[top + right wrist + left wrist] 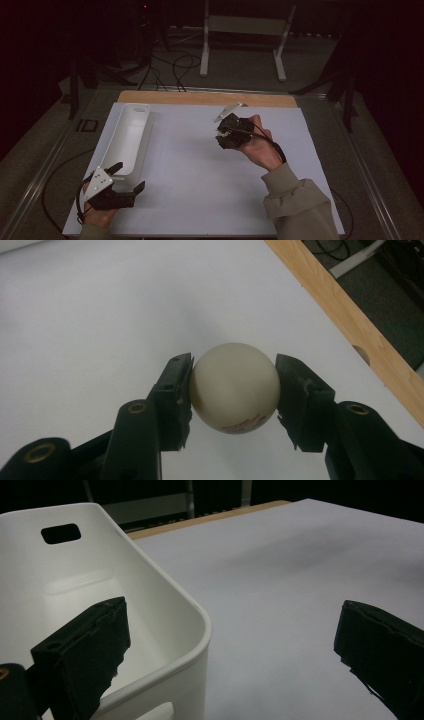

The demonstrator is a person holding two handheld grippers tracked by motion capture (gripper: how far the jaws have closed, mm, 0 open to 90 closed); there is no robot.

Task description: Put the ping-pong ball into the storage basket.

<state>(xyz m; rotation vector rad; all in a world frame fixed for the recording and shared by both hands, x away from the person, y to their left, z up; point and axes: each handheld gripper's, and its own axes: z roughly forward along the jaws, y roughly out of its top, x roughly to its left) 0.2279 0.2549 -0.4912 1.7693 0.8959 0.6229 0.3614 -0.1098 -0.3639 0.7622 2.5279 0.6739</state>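
Jaws tight around cream ball (234,387)

The right gripper (233,390) clamps a cream ball (234,388) between both jaws, above the white table (100,315). The table's wooden edge (345,315) runs right of the ball.

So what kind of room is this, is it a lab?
Probably a lab or test room set up for recording. A white table stands alone in a dark space, cables trail over the floor behind it, and a person holds grippers, the right gripper pinching a ball.
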